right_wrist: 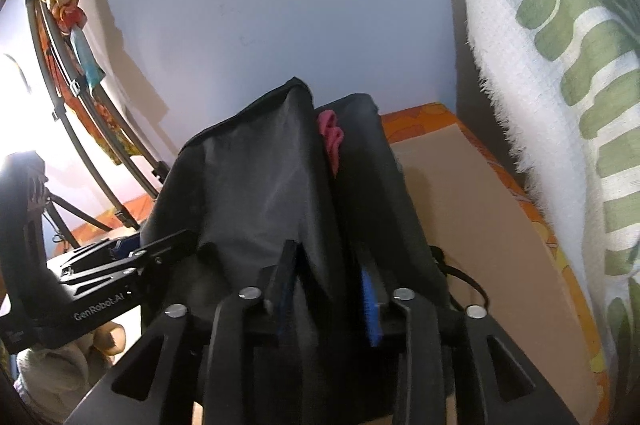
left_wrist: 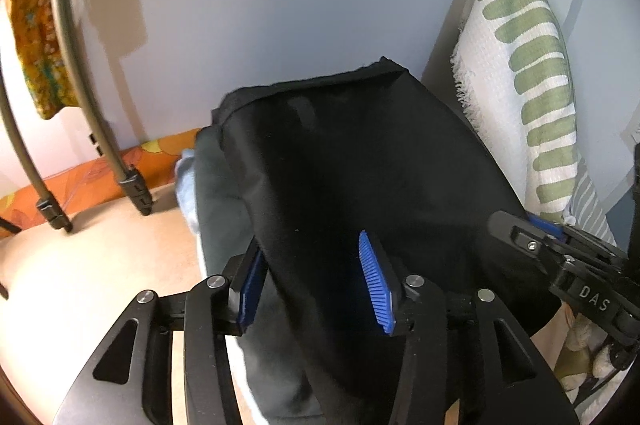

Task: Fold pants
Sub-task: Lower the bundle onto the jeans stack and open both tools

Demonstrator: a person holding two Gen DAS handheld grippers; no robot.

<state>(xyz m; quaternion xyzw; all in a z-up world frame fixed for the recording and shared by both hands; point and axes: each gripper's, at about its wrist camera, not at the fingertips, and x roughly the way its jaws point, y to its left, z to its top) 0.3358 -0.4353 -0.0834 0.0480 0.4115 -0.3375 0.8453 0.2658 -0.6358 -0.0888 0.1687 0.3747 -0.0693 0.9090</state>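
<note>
Between ribbed blue pads (left_wrist: 376, 283) | smooth black pants (left_wrist: 360, 161) | draped folds

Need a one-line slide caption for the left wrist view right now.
Left gripper open around black pants, striped pillow to the right.

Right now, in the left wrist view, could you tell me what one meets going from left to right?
Orange patterned cloth → curved rack tubes → black pants → green-striped white towel → right gripper at the lower right edge.
</note>
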